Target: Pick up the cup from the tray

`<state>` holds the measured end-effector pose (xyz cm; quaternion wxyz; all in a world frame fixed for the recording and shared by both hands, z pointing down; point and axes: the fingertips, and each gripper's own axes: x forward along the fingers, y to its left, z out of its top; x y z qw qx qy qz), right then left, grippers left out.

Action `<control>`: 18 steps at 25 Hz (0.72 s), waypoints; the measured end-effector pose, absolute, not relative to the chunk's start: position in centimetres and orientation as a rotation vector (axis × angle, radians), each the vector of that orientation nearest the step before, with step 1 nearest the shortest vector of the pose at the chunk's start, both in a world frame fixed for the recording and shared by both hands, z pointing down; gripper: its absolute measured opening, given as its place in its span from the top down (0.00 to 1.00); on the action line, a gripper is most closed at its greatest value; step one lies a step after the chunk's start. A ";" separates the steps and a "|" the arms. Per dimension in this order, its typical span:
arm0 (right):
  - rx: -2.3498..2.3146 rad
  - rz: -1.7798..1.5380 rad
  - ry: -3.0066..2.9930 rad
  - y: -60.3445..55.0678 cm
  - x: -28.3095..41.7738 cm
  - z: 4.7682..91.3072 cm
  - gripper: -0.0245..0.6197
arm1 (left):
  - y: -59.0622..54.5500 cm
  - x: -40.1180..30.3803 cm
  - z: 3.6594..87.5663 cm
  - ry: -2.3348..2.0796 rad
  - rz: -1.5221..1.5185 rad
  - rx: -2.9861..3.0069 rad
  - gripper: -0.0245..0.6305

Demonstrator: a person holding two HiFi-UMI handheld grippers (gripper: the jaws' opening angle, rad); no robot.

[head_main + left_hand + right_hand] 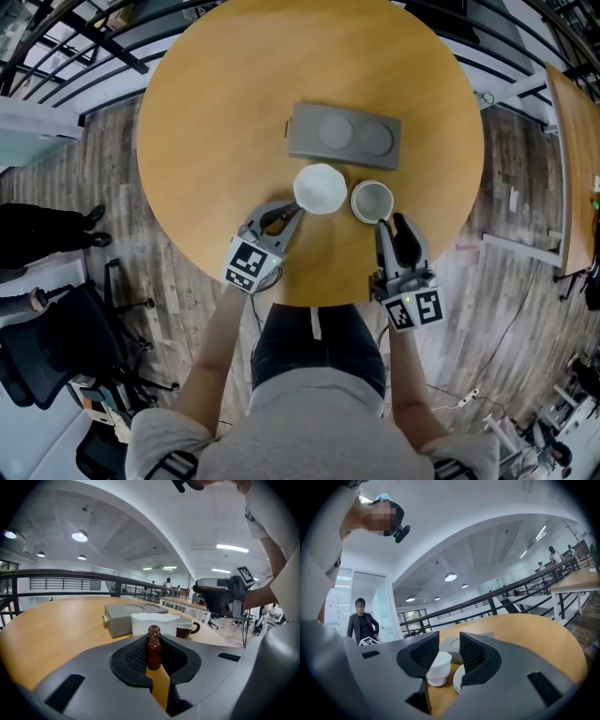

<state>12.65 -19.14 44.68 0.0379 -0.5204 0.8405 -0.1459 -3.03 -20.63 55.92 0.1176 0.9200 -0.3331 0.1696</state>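
The grey tray (343, 136) lies mid-table with two round hollows, both bare. Just in front of it on the wood stand a white cup (321, 187) and a mug (372, 201) with a dark inside and handle. My left gripper (289, 216) sits close behind the white cup, shut on a dark red-brown beaded stick (153, 644). In the left gripper view the white cup (154, 623), mug (186, 629) and tray (124, 616) stand beyond the left gripper (153, 639). My right gripper (390, 223) is open behind the mug, nothing between its jaws. Past the right gripper (449, 651) show the white cup (438, 670) and mug rim (457, 678).
The round wooden table (206, 141) ends just in front of the person's body. A black railing (75, 37) curves behind it. An office chair (47, 347) stands at the left, another table (577, 169) at the right. A person in dark clothes (363, 623) stands off to the side.
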 end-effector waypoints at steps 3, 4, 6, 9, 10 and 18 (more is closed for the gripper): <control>-1.605 -0.448 2.569 -19.1 12.7 44.5 0.76 | -20.6 -2.9 56.0 -0.971 0.496 2.702 0.90; -1.606 -0.448 2.567 -19.1 12.7 44.5 0.76 | -20.5 -2.9 56.1 -0.971 0.492 2.701 0.90; -1.603 -0.447 2.568 -19.0 12.6 44.6 0.76 | -20.5 -3.0 56.3 -0.974 0.480 2.695 0.90; -1.598 -0.447 2.570 -18.9 12.4 44.5 0.76 | -20.3 -3.2 56.6 -0.982 0.465 2.693 0.90; -1.597 -0.448 2.569 -18.8 12.4 44.5 0.76 | -20.3 -3.2 56.6 -0.985 0.467 2.697 0.90; -1.573 -0.441 2.578 -18.4 11.7 44.1 0.76 | -19.8 -3.3 57.4 -1.039 0.554 2.692 0.88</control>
